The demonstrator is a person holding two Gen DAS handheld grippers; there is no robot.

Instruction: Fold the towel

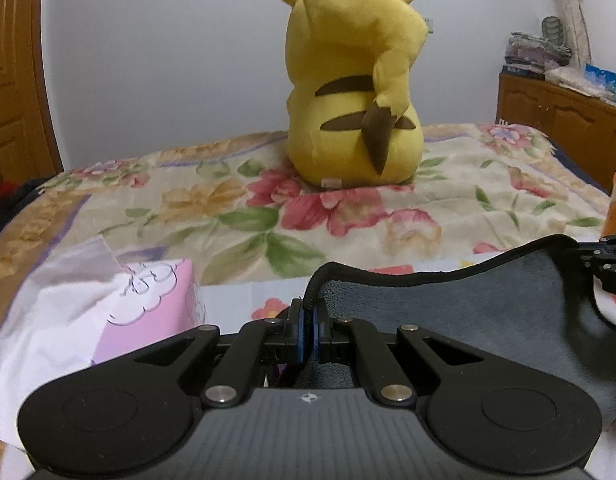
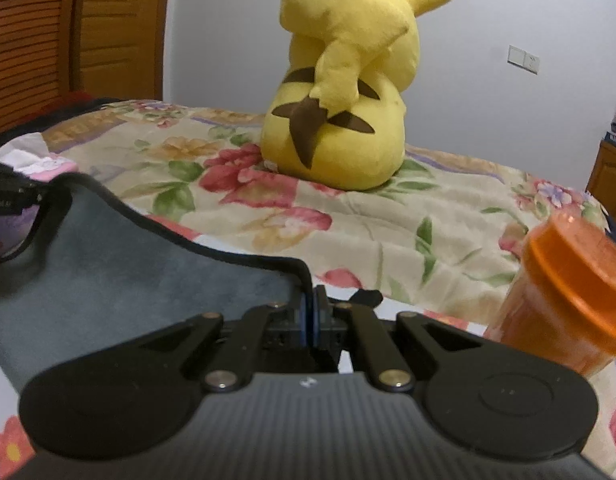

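Note:
A grey towel (image 1: 468,312) with a black stitched edge hangs stretched between my two grippers above the bed. My left gripper (image 1: 308,330) is shut on the towel's left corner, its blue pads pinching the black edge. My right gripper (image 2: 310,320) is shut on the towel's (image 2: 128,264) right corner. The right gripper's fingers show at the right edge of the left wrist view (image 1: 612,264), and the left gripper's at the left edge of the right wrist view (image 2: 12,196). The towel's lower part is hidden behind the gripper bodies.
A flowered bedspread (image 1: 348,208) covers the bed. A yellow plush toy (image 1: 348,80) sits at its far side. A pink tissue box (image 1: 148,304) stands at the left. An orange lidded jar (image 2: 568,292) stands close on the right. A wooden cabinet (image 1: 568,120) stands far right.

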